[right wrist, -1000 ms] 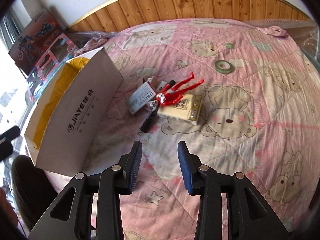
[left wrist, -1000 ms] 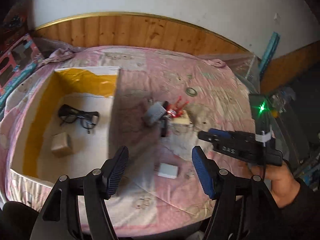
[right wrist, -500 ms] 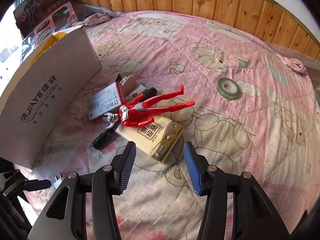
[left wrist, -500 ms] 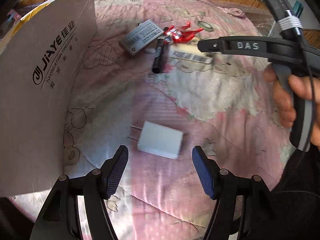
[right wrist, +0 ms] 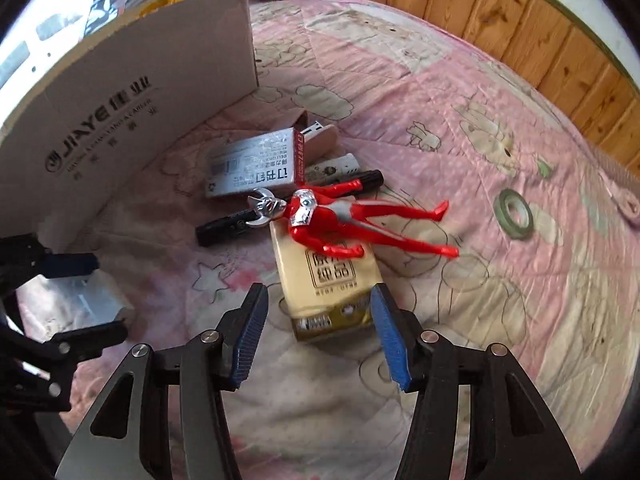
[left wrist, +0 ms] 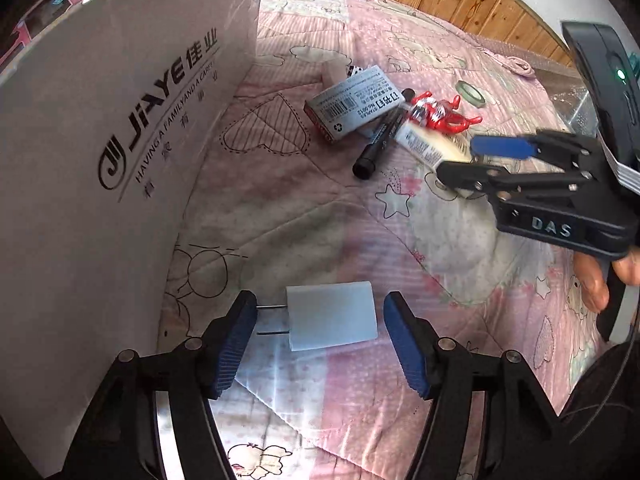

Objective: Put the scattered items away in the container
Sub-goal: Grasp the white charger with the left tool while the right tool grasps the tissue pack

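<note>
Both wrist views look down close, sharing the cardboard box (left wrist: 120, 152)

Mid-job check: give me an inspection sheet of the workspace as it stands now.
Surface: pink quilt, rumpled.
Job's things: white charger between left claw fingers; tissue pack between right claw fingers, red figure lying across it; staple box, black marker, tape roll loose; cardboard box beside them.
Clutter: nothing seen.
Grippers: both open.
Cables: thin cord under the right hand.
Surroundings: wood panelling.
</note>
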Demonstrator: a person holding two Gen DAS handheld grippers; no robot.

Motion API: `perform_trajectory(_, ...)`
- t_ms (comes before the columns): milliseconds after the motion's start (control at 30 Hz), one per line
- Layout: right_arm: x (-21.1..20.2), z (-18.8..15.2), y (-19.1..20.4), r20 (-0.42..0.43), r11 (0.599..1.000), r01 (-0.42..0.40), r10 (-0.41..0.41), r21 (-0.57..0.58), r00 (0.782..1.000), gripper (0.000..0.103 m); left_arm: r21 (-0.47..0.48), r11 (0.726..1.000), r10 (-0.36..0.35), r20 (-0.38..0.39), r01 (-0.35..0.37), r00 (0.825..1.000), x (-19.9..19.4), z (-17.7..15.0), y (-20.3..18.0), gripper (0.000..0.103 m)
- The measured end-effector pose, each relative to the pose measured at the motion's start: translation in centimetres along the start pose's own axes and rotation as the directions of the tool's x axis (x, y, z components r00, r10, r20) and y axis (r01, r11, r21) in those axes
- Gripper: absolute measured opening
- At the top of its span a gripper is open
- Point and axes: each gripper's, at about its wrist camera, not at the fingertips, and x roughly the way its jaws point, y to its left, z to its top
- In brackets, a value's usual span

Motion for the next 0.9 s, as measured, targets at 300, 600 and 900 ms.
perform_trajectory(300, -3.1, -2.1, -4.2, 0.063, 0.943, -0.188, 0.177, 0.275, 0.982, 0.031, 0.060, 0.997, -0.041, 0.049, 0.038, 0.998, -0.6, 0.4, -0.7, 0.059)
perform_trajectory(600, -4.2, -4.6, -4.3, 0.086, 0.924, -0.183, 0.164, 0.336, 0.983, 0.050, 0.060, 0.996, -0.076, 0.073, 0.072, 0.994, -2.4, -0.7, -0.8, 0.059)
perform_trajectory(900, -1.6, -2.5, -2.9, 0.065, 0.966, -0.141, 0.130, 0.217, 0.989, 0.059, 0.017, 0.999, -0.033, 0.061, 0.032, 0.998, -3.1, -1.8, 0.8, 0.072)
